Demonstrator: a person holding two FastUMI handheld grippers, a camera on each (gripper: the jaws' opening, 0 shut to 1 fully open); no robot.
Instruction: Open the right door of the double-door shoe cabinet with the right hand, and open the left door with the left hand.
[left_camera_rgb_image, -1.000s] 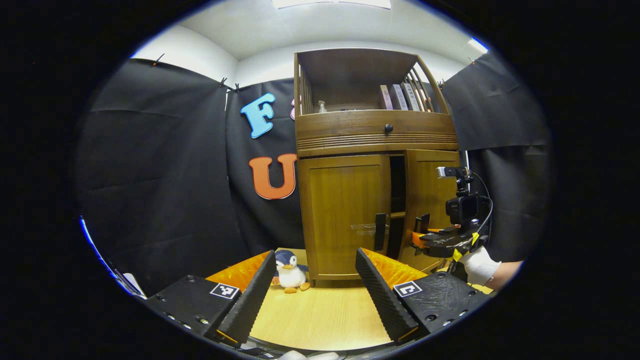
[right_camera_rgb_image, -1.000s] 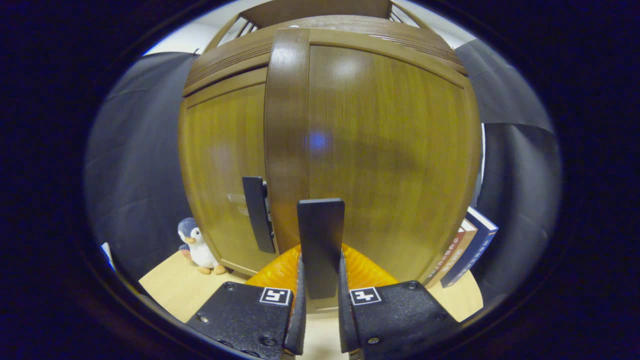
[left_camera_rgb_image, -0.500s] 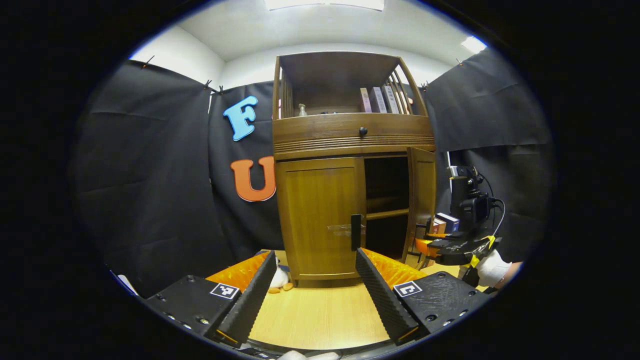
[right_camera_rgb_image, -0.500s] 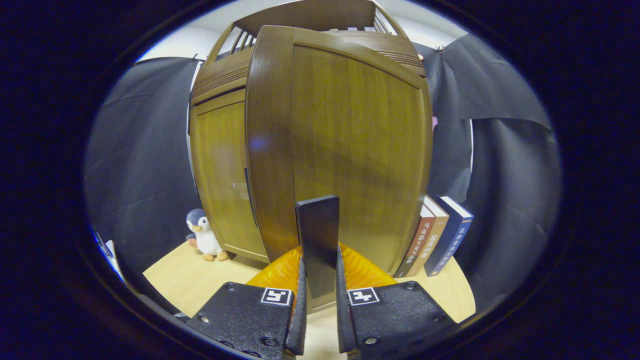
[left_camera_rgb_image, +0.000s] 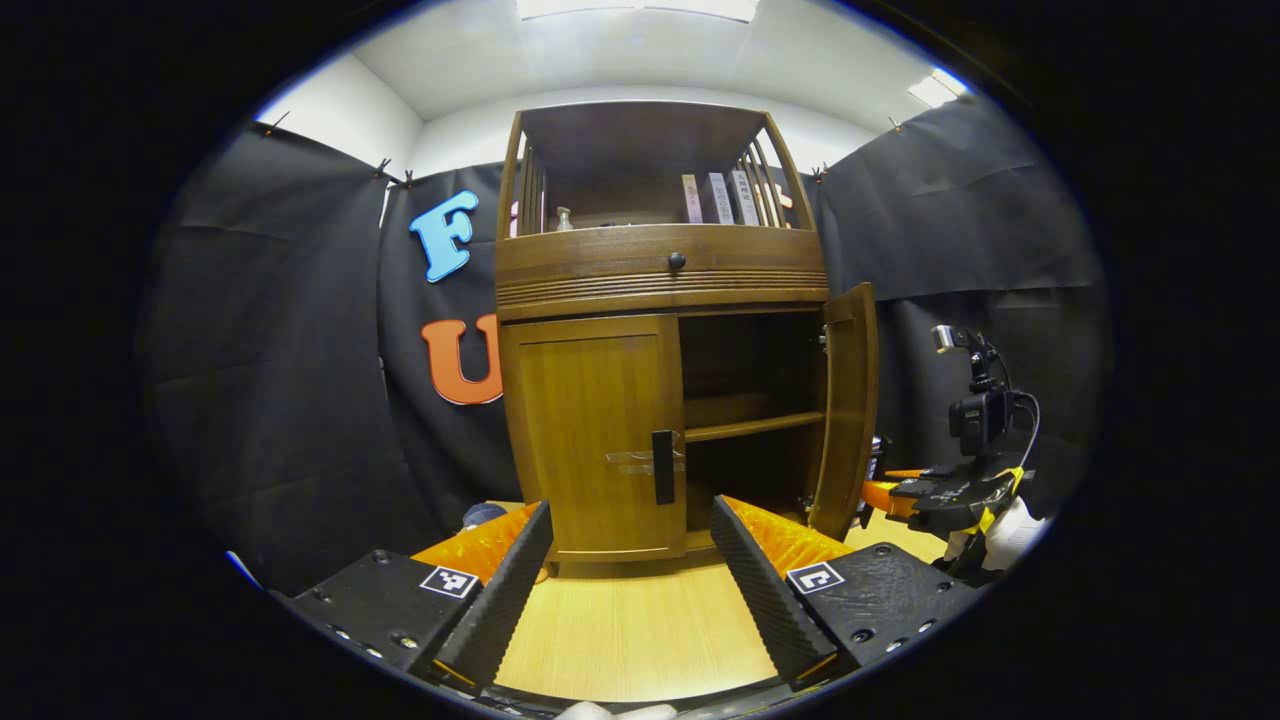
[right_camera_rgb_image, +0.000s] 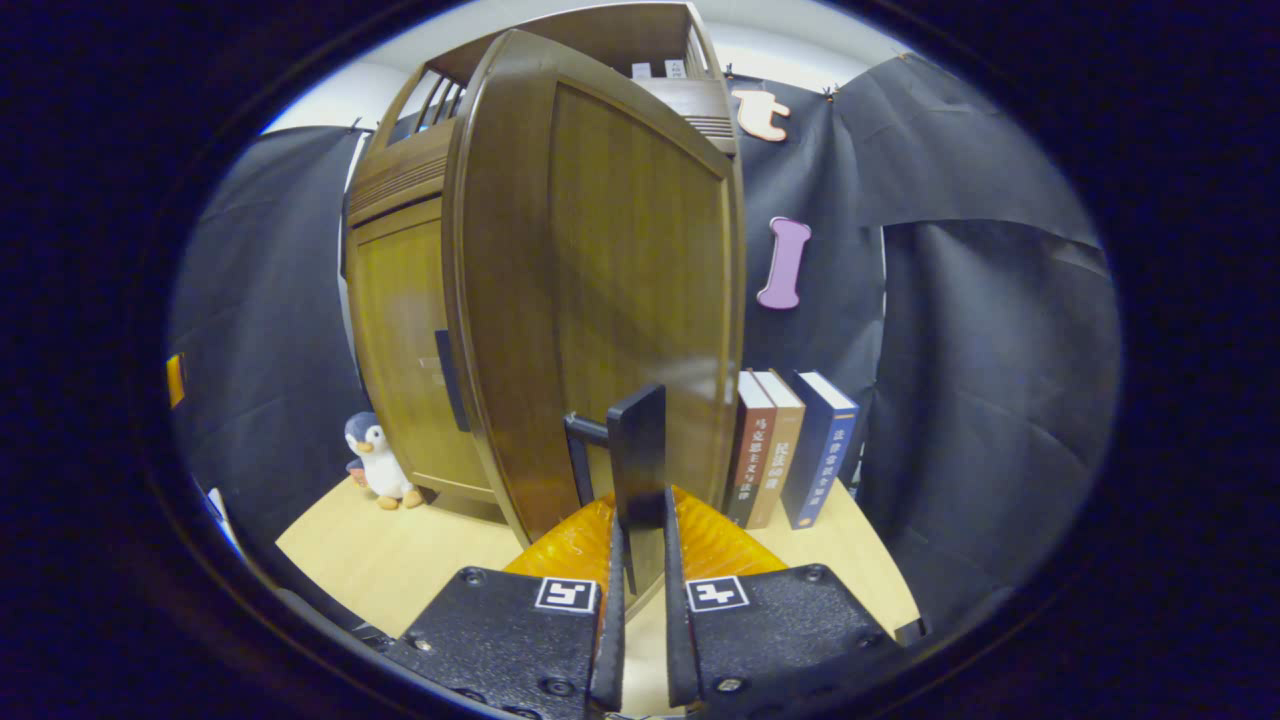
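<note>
The wooden shoe cabinet (left_camera_rgb_image: 660, 285) stands ahead on the tabletop. Its left door (left_camera_rgb_image: 590, 430) is closed, with a dark vertical handle (left_camera_rgb_image: 663, 467) at its inner edge. My left gripper (left_camera_rgb_image: 630, 506) is open, a short way in front of that door and touching nothing. The right door (left_camera_rgb_image: 848, 410) is swung wide, baring an inner shelf (left_camera_rgb_image: 750, 428). In the right gripper view that door (right_camera_rgb_image: 600, 280) looms close, and my right gripper (right_camera_rgb_image: 640, 540) is shut on its dark handle (right_camera_rgb_image: 640, 455). The right gripper (left_camera_rgb_image: 905, 492) also appears beside the open door, held by a white-gloved hand (left_camera_rgb_image: 1005, 525).
A penguin plush (right_camera_rgb_image: 372, 460) sits by the cabinet's left foot. Three books (right_camera_rgb_image: 790, 445) stand upright behind the open right door. More books (left_camera_rgb_image: 715, 198) and a small bottle (left_camera_rgb_image: 565, 218) sit on the top shelf above a drawer knob (left_camera_rgb_image: 676, 261). Bare wooden tabletop (left_camera_rgb_image: 640, 630) lies before me.
The right door has swung from barely ajar to wide open, pulled by the right gripper on its handle. The left gripper has shifted so the left door now lies between its fingers' line.
</note>
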